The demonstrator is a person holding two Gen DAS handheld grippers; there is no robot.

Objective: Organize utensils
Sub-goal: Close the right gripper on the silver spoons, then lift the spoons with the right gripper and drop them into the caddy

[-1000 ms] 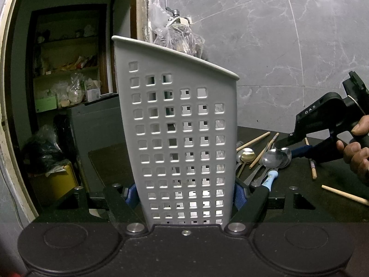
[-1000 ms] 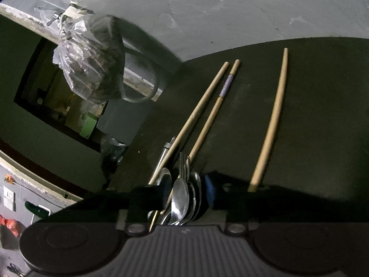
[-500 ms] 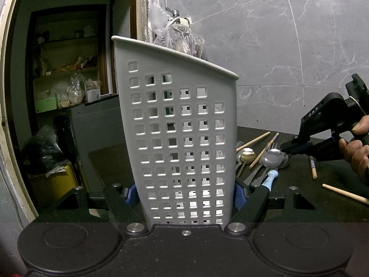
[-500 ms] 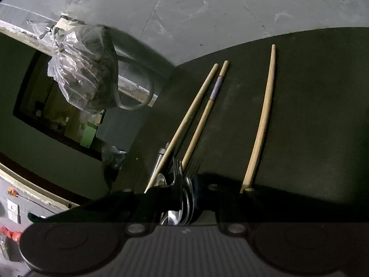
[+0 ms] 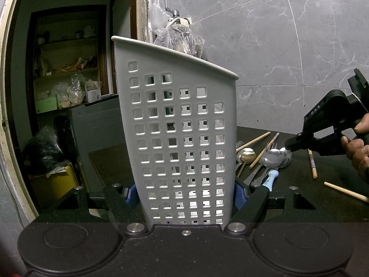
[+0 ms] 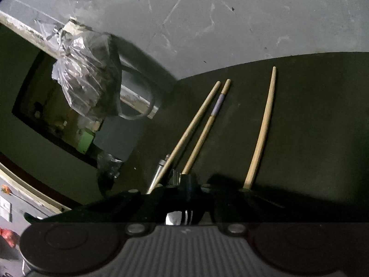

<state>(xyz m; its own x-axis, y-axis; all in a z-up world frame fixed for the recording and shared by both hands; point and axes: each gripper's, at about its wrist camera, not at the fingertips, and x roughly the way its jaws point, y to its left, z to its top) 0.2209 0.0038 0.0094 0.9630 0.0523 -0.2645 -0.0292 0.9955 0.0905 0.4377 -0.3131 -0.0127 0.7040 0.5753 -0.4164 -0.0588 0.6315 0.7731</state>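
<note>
Spoons [image 5: 274, 159] pinched; chopsticks [image 6: 261, 129] lie apart.

The right gripper [image 6: 184, 182] was open around the stacked spoons [image 5: 275, 158] one second ago; now its jaws have closed on the spoon bowls. In the right wrist view the wooden chopsticks [image 6: 198, 127] now appear lower in the picture than before.

Pale grey plastic utensil holder [image 5: 177, 138] patterned with square holes — beside it, silver spoons [image 5: 274, 159], tan wooden chopsticks [image 5: 253, 141], dark tabletop [image 5: 334, 175].
</note>
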